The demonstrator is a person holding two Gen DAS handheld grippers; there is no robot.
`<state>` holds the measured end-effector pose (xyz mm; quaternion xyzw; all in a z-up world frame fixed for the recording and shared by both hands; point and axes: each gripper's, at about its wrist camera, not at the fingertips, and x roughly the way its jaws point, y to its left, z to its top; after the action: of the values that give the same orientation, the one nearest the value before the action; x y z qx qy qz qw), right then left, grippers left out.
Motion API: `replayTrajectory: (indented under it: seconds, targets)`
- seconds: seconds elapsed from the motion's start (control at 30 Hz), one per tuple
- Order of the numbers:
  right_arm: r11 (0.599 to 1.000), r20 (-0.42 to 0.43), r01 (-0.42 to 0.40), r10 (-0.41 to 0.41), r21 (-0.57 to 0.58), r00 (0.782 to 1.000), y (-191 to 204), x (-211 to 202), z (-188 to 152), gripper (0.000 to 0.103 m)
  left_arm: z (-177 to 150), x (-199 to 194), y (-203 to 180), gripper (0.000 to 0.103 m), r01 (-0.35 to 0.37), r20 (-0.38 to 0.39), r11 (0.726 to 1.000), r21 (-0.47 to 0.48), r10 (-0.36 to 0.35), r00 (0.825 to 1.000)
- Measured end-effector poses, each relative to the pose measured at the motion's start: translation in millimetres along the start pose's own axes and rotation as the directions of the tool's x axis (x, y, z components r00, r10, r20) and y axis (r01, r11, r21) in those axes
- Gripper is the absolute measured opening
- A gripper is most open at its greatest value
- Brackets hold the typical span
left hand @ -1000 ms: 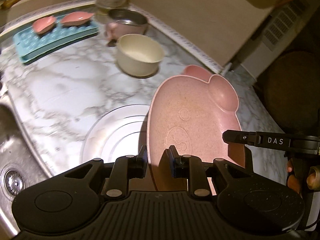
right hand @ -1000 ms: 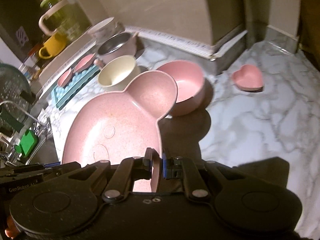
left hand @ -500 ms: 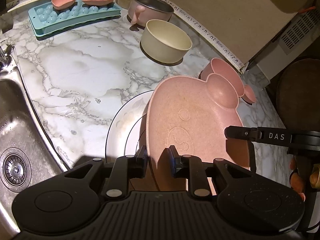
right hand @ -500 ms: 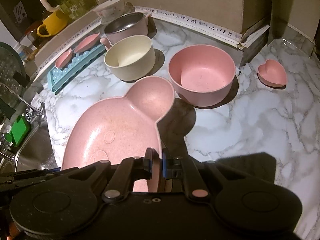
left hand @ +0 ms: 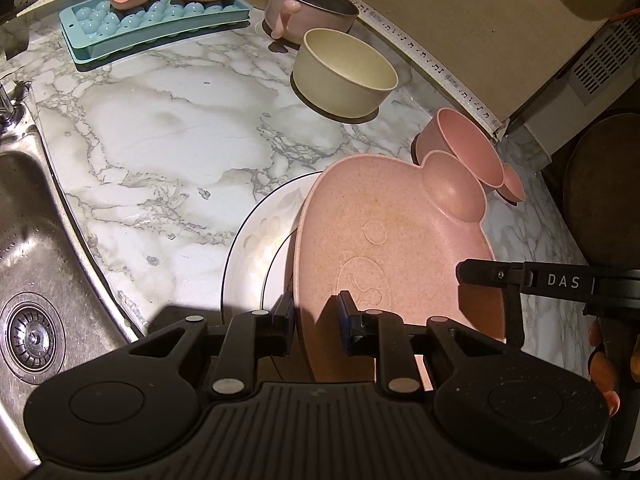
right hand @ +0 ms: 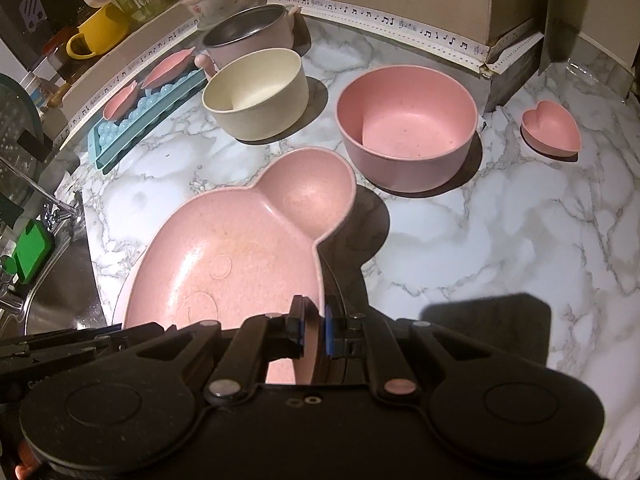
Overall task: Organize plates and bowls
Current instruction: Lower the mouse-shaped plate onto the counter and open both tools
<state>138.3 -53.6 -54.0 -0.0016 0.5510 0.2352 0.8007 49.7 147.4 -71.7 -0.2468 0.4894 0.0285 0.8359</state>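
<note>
Together, the left gripper (left hand: 315, 317) and right gripper (right hand: 313, 330) pinched opposite rims of a pink, stiff, seemingly light animal-shaped plastic plate (left hand: 384, 248) over a white round plate (left hand: 260, 240) on the marble tabletop (left hand: 160, 140).

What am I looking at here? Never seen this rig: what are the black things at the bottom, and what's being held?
No robot: a person holds a two-finger gripper in each hand, with a camera on each looking along its fingers. One picture is from the left gripper, the other from the right gripper. Both are shut on opposite edges of the pink plate, held over a white plate. On the marble counter stand a cream bowl, a pink bowl, a heart dish, a pot and a blue tray. The sink is at the left.
</note>
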Motion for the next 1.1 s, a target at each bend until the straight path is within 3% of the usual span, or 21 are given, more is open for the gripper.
replayTrajectory:
  seconds: [0.53, 0.97, 1.03, 1.07, 1.1]
  targets:
    - [1.000, 0.025, -0.006, 0.006, 0.009, 1.000, -3, -11, -4, 0.023, -2, -7, -7, 0.021, -0.039, 0.022, 0.999, 0.036, 0.038, 0.999]
    - [0.998, 0.122, -0.024, 0.031, -0.054, 0.992, 5, -47, -16, 0.052, -6, -32, -35, 0.022, -0.058, 0.103, 0.987, 0.150, 0.043, 0.994]
    - [0.998, 0.140, -0.027, 0.035, -0.063, 0.990, 8, -52, -17, 0.060, -6, -36, -39, 0.027, -0.057, 0.114, 0.985, 0.161, 0.039, 0.993]
    - [0.997, 0.151, -0.029, 0.039, -0.068, 0.988, 8, -54, -18, 0.065, -6, -37, -41, 0.034, -0.056, 0.121, 0.985, 0.165, 0.036, 0.992]
    - [0.997, 0.165, -0.031, 0.042, -0.074, 0.985, 9, -57, -20, 0.067, -5, -39, -43, 0.049, -0.058, 0.130, 0.984, 0.170, 0.036, 0.991]
